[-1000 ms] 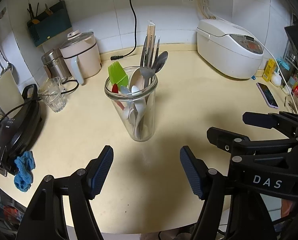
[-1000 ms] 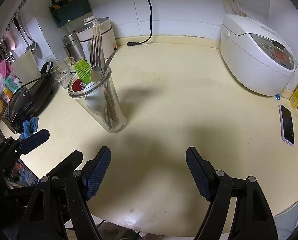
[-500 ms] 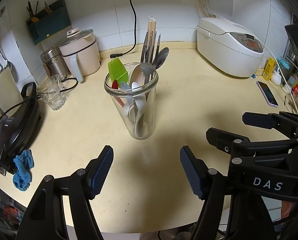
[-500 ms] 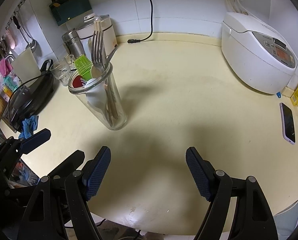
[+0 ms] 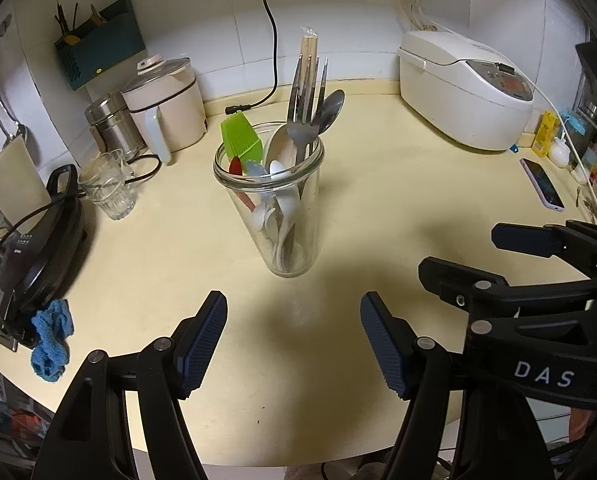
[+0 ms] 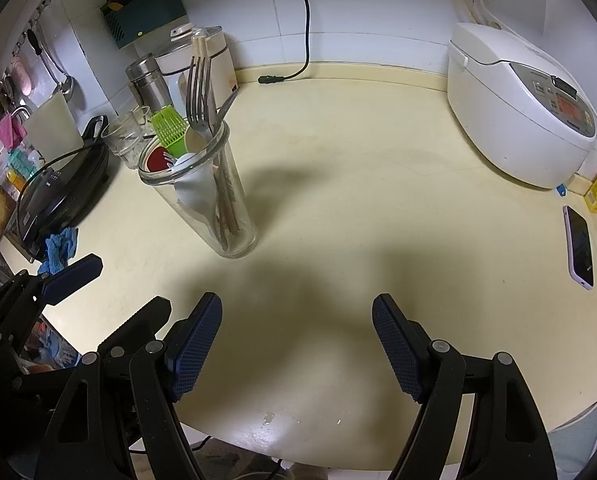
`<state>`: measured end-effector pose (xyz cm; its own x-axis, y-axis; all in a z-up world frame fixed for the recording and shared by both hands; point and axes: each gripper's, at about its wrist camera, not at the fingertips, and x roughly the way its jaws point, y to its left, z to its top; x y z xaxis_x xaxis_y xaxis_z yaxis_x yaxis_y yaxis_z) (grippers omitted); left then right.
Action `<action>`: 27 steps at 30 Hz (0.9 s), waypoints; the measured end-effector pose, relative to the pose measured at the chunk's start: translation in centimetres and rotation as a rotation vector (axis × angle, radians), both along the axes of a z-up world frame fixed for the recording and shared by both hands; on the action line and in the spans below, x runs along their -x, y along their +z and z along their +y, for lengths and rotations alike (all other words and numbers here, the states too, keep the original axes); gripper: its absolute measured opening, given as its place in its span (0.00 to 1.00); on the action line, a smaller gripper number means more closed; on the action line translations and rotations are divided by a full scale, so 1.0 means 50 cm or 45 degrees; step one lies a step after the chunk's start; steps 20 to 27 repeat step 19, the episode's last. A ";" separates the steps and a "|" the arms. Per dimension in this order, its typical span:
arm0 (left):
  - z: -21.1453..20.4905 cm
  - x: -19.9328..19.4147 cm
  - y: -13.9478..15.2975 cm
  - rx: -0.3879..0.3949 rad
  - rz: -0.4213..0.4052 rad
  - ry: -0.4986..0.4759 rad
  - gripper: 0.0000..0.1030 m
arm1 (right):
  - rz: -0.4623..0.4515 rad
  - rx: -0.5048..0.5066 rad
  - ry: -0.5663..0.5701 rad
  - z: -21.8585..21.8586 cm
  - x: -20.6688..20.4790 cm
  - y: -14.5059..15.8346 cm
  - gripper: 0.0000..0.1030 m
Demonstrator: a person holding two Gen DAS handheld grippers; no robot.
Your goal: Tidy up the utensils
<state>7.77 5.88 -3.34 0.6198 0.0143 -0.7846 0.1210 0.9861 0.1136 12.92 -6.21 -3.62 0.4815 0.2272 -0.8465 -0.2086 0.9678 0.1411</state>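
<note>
A tall clear glass jar (image 5: 286, 220) stands upright on the cream counter, holding forks (image 5: 304, 120), metal spoons, white spoons, wrapped chopsticks, a green silicone brush (image 5: 240, 138) and a red utensil. It also shows in the right wrist view (image 6: 214, 204). My left gripper (image 5: 294, 338) is open and empty, in front of the jar. My right gripper (image 6: 296, 346) is open and empty, to the jar's right and nearer the counter's front edge; it also shows in the left wrist view (image 5: 498, 256).
A white rice cooker (image 5: 464, 88) stands at the back right, a phone (image 5: 542, 188) near it. A kettle pot (image 5: 166, 104), steel canister, drinking glass (image 5: 106, 186), black griddle (image 5: 30, 248) and blue cloth (image 5: 52, 344) line the left side.
Both grippers stay open and have drifted only slightly; the jar appears marginally shifted in both views. Nothing was taken hold of or let go.
</note>
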 end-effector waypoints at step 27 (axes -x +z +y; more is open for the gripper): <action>-0.015 -0.007 -0.001 -0.030 -0.046 -0.050 0.71 | 0.049 -0.025 -0.015 -0.016 -0.017 -0.022 0.76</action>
